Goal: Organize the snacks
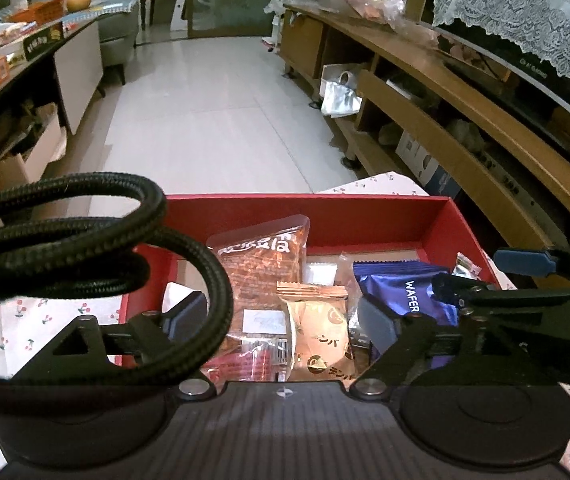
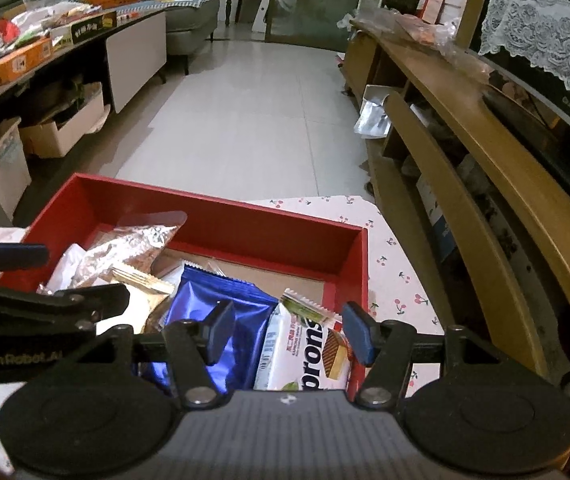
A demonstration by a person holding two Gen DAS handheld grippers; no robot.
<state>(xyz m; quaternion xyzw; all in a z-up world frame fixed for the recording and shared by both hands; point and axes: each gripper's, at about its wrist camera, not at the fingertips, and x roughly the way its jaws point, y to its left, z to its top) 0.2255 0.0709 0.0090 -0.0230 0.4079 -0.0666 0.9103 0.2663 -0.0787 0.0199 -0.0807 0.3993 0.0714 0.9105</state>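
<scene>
Two grippers hung over one red box [image 2: 221,216] of snacks, and the question was which packet lay in whose reach. My right gripper [image 2: 291,334] stood wide open with nothing between its pads. Directly ahead of it, inside the span of its fingers, lay the white wafer pack [image 2: 305,356], leaning against the box's right wall, its long axis running roughly away from me along my line of approach. Just to the left of that gap, partly under my left pad, sat the blue pack [image 2: 221,304], standing on edge.

My left gripper [image 1: 281,328] was open about as wide and also held nothing. Straight before it stood the tan pack [image 1: 319,332], and behind that, leaning upright, the clear cracker bag [image 1: 263,264]. The blue pack lay just past its right pad, so both grippers were near it, the right one somewhat closer to my eye. I judged the white wafer pack the natural next pick for the right gripper: it needed only to go forward and down. A black cable [image 1: 97,236] looped across the left view and hid the box's left side.
</scene>
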